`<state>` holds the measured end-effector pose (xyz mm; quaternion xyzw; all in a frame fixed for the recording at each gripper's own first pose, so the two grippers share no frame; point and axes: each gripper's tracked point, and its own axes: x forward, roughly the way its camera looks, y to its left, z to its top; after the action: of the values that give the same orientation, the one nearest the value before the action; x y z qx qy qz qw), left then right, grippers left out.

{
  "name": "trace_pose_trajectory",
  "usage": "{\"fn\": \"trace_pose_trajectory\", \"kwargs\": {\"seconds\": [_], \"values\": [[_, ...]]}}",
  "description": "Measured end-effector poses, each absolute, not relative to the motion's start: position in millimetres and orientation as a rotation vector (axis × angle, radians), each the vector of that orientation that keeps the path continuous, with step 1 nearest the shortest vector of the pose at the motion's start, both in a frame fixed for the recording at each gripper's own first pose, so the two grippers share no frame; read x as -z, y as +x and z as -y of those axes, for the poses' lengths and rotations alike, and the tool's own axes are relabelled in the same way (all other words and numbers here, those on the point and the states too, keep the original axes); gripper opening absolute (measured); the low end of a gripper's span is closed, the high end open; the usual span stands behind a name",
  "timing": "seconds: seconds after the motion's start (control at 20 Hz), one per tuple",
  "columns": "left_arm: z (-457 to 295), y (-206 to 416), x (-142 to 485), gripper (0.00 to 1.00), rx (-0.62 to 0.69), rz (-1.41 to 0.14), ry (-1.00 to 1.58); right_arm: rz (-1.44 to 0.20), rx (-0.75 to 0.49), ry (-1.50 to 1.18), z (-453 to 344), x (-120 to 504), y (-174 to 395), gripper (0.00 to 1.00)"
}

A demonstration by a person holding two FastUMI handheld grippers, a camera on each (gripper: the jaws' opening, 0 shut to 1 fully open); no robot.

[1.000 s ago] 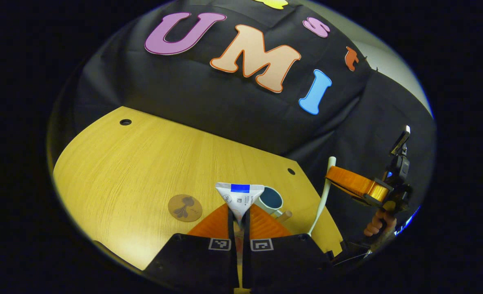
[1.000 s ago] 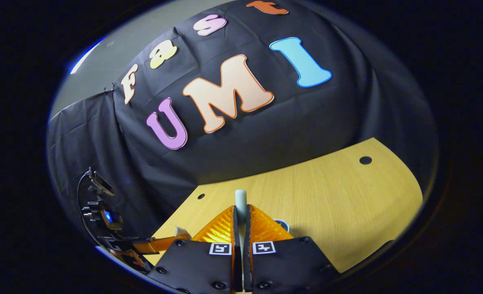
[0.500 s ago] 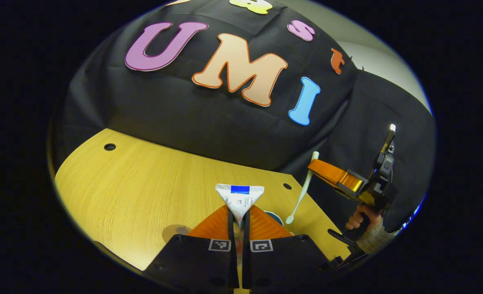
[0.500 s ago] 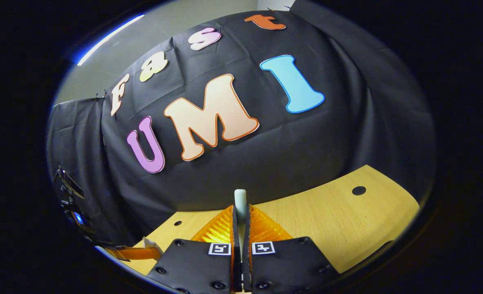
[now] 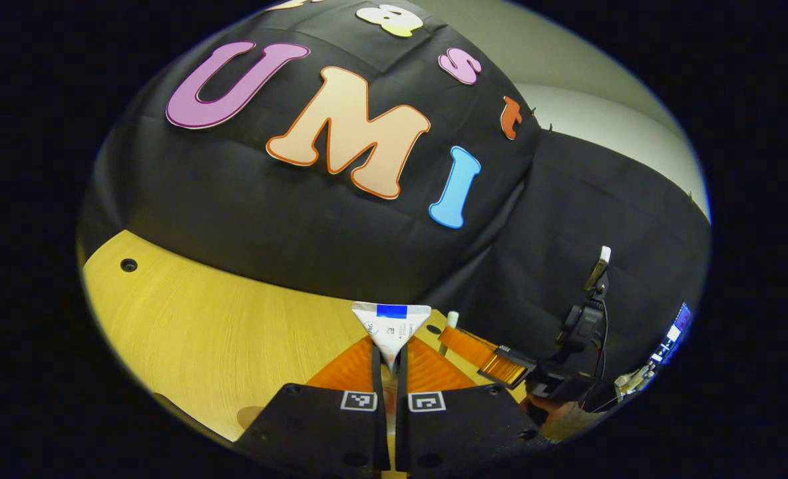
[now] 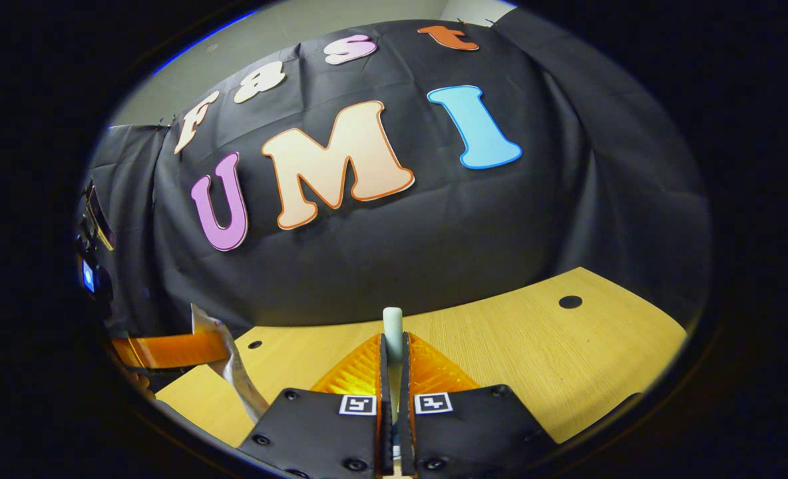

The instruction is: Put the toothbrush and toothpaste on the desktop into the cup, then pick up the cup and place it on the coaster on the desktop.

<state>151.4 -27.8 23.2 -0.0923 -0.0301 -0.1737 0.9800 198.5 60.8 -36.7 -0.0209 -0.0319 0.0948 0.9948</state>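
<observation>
left gripper (image 5: 389,362) clenched on toothpaste tube (image 5: 391,324), held above the desktop (image 5: 201,332) | right gripper (image 6: 392,359) clenched on toothbrush handle (image 6: 392,322), to its right | risk: aiming blind, either item may miss the cup's mouth

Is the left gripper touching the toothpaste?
Touching. Left gripper view: the left gripper has both fingers closed on the toothpaste, whose flat end sticks out above them.

Setting: recording booth, lab-type | Evidence: black cloth wall (image 6: 434,226) draped from 9 to 3 o'clock; pale plain room wall (image 5: 607,126) above it at 1 o'clock; wooden desktop (image 6: 534,359) with round cable holes (image 6: 570,301)
</observation>
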Motion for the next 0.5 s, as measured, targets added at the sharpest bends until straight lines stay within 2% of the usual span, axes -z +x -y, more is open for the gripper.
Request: {"fn": "trace_pose_trajectory", "kwargs": {"seconds": [0.15, 0.2, 0.3, 0.35, 0.5], "values": [[30, 152, -28, 0.02, 0.381, 0.077, -0.173, 0.077, -0.146, -0.020, -53, 42, 188, 0.10], [32, 152, -30, 0.05, 0.395, 0.081, -0.170, 0.075, -0.131, -0.007, -49, 43, 184, 0.08], [35, 150, -31, 0.02, 0.416, 0.085, -0.160, 0.074, -0.096, 0.010, -39, 41, 176, 0.16], [35, 150, -31, 0.02, 0.423, 0.087, -0.154, 0.070, -0.082, 0.021, -35, 39, 171, 0.23], [40, 150, -36, 0.02, 0.433, 0.104, -0.147, 0.109, -0.001, 0.007, -7, 27, 146, 0.94]]}}
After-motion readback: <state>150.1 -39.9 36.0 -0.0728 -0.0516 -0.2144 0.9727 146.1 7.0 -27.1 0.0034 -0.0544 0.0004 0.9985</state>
